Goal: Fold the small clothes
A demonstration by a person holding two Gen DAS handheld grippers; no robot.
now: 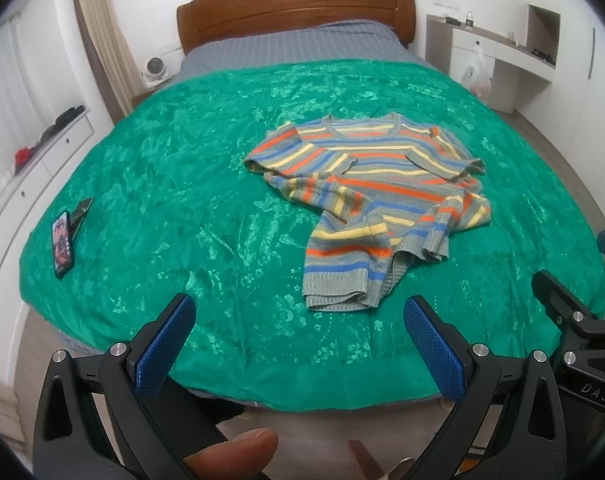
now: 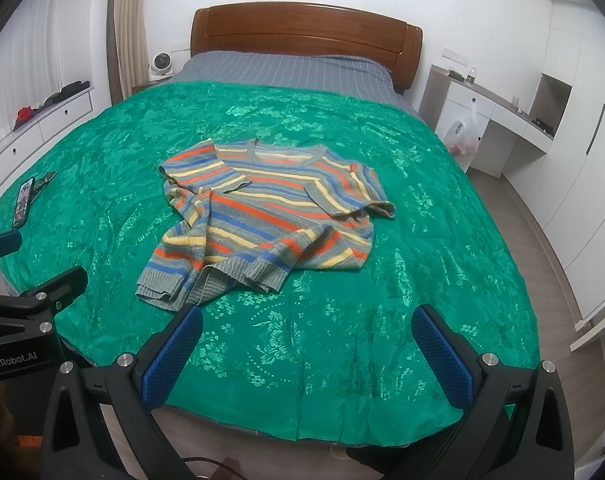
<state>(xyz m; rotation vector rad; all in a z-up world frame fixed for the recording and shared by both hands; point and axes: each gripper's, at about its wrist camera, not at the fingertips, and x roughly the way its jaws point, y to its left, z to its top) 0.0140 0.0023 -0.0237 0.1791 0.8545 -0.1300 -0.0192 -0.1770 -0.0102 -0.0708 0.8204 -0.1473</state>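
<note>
Item: striped sweater (image 1: 376, 188), one, lying crumpled on the green bedspread (image 1: 182, 184), around the middle of the bed. Neckline points to the headboard (image 1: 294, 8); ribbed hem points back toward you. That puts its long axis roughly head-to-foot, skewed a little. Sleeves are tucked across the body, and the hem end is bunched and partly turned over.

Your left gripper (image 1: 298, 344): fingers spread wide, holding nothing, hanging over the foot edge of the bed. The hem lies just ahead of it, slightly toward its right finger.

Your right gripper (image 2: 306, 352): likewise spread wide and empty, over the same foot edge. From it the sweater sits ahead and off to the left, the hem corner near its left finger.

Judgement: both hands stand about equally far off; your left lines up more squarely with the hem. Folding has not begun; the garment likely wants flattening first.

Also present: phone (image 1: 61, 242), on the bedspread, far left, well apart from the sweater.
</note>
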